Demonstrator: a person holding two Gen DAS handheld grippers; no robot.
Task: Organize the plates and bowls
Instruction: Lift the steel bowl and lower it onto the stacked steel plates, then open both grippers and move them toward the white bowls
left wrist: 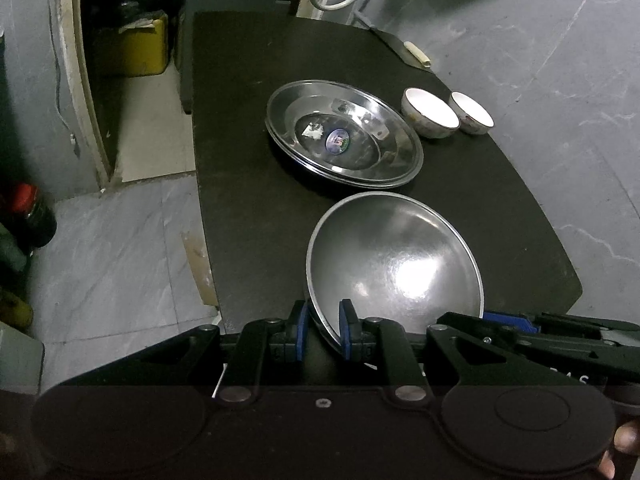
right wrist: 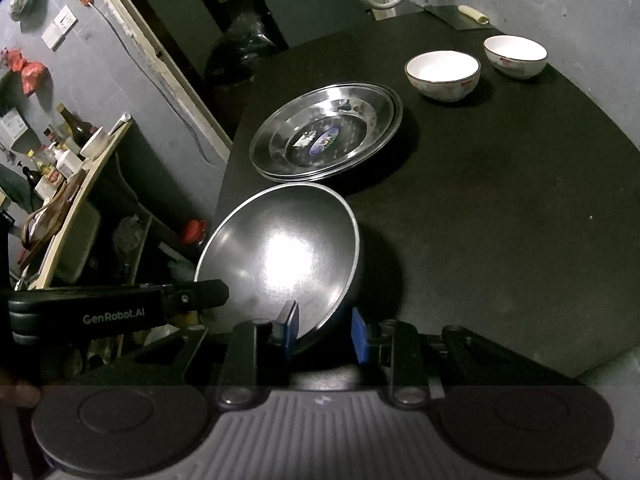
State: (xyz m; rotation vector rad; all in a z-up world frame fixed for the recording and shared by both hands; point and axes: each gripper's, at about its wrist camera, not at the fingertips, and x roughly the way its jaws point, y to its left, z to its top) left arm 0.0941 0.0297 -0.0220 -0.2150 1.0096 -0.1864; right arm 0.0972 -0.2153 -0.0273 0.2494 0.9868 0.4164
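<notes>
**Steel bowl gripped at two rim points**

My left gripper (left wrist: 323, 330) and right gripper (right wrist: 325, 334) each pinch the near rim of the steel bowl (left wrist: 400, 264), tilted above the black table (left wrist: 248, 200). Stacked steel plates (left wrist: 344, 136) lie just behind; two white bowls (left wrist: 430, 112) stand farther back.

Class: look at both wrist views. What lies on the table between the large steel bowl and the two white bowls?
Between the steel bowl and the white bowls lies a stack of steel plates, offset left, clearest in the right wrist view; otherwise bare table.
</notes>
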